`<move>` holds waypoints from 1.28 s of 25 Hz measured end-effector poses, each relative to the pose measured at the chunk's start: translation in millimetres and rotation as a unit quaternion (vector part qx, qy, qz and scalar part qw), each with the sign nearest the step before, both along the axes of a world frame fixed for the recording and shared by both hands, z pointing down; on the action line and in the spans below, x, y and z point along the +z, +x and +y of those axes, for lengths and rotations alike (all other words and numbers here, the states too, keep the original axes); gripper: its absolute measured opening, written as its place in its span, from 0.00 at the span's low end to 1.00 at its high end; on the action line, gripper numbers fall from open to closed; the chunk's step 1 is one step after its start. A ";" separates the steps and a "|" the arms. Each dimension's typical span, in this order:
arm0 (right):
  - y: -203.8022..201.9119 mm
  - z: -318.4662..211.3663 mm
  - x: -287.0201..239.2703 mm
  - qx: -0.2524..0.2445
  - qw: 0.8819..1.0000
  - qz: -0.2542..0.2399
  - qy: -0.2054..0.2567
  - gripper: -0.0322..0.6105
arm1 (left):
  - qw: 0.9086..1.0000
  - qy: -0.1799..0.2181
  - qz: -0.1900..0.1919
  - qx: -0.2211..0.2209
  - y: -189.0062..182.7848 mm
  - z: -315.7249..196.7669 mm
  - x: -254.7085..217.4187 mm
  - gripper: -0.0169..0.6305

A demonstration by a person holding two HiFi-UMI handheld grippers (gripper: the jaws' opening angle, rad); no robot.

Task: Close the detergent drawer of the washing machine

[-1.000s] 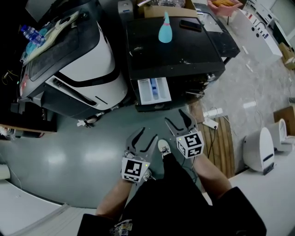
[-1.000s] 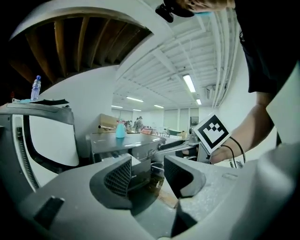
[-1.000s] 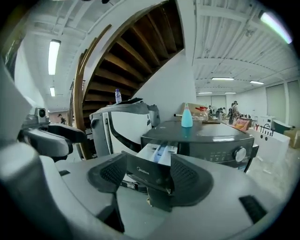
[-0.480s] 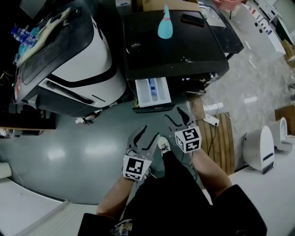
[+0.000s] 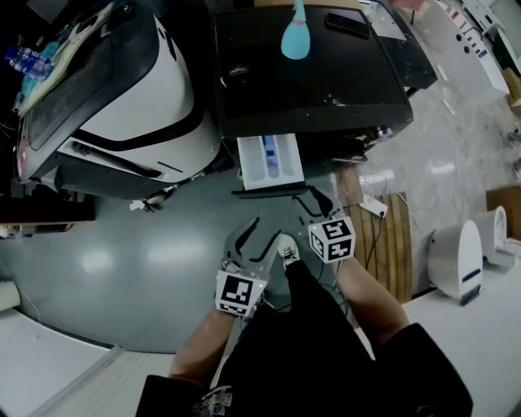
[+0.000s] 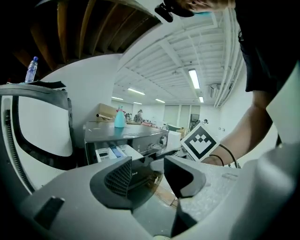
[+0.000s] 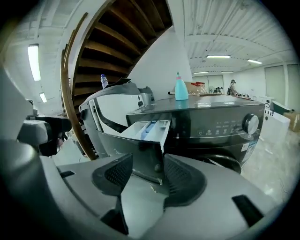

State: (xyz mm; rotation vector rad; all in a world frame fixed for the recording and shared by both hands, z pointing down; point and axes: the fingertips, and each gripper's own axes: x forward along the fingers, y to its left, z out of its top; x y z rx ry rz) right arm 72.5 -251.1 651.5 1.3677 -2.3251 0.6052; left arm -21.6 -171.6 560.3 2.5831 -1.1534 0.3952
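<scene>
The black washing machine (image 5: 309, 77) stands ahead with its white detergent drawer (image 5: 270, 161) pulled out over the floor. My right gripper (image 5: 313, 204) hovers just in front of the drawer's front panel. Its jaws are closing, and the pads press on nothing. In the right gripper view the drawer (image 7: 147, 136) fills the gap beyond the right gripper (image 7: 143, 176). My left gripper (image 5: 256, 236) hangs lower and further back, open and empty. In the left gripper view the left gripper (image 6: 147, 173) faces the drawer (image 6: 110, 152) from a distance.
A white-and-black machine (image 5: 122, 98) stands left of the washer. On the washer's top sit a teal bottle (image 5: 295, 37) and a phone (image 5: 346, 24). To the right lie a wooden pallet (image 5: 391, 236) and a white power strip (image 5: 376, 208). My shoe (image 5: 286, 252) shows between the grippers.
Both grippers have drawn closer to the drawer, the right one more. The right jaws have narrowed.
</scene>
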 end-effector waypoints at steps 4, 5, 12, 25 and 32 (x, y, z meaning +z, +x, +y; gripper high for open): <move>0.6 -2.1 7.3 0.007 1.000 -0.004 -0.012 0.34 | 1.000 -0.004 0.001 -0.001 0.4 -5.7 2.5 0.33; 0.9 -3.0 8.4 0.007 1.000 -0.003 -0.013 0.34 | 1.000 -0.004 0.001 -0.001 1.1 -7.0 2.9 0.33; 3.1 -6.8 10.3 0.013 1.000 0.002 -0.011 0.29 | 1.000 -0.005 0.002 0.000 4.1 -11.2 4.3 0.33; 2.4 -16.9 8.3 0.019 1.000 -0.003 -0.011 0.25 | 1.000 -0.006 0.006 0.000 9.4 -18.9 6.2 0.33; 0.9 -29.8 8.3 0.020 1.000 -0.004 -0.012 0.25 | 1.000 -0.011 0.009 -0.007 9.9 -24.9 7.0 0.33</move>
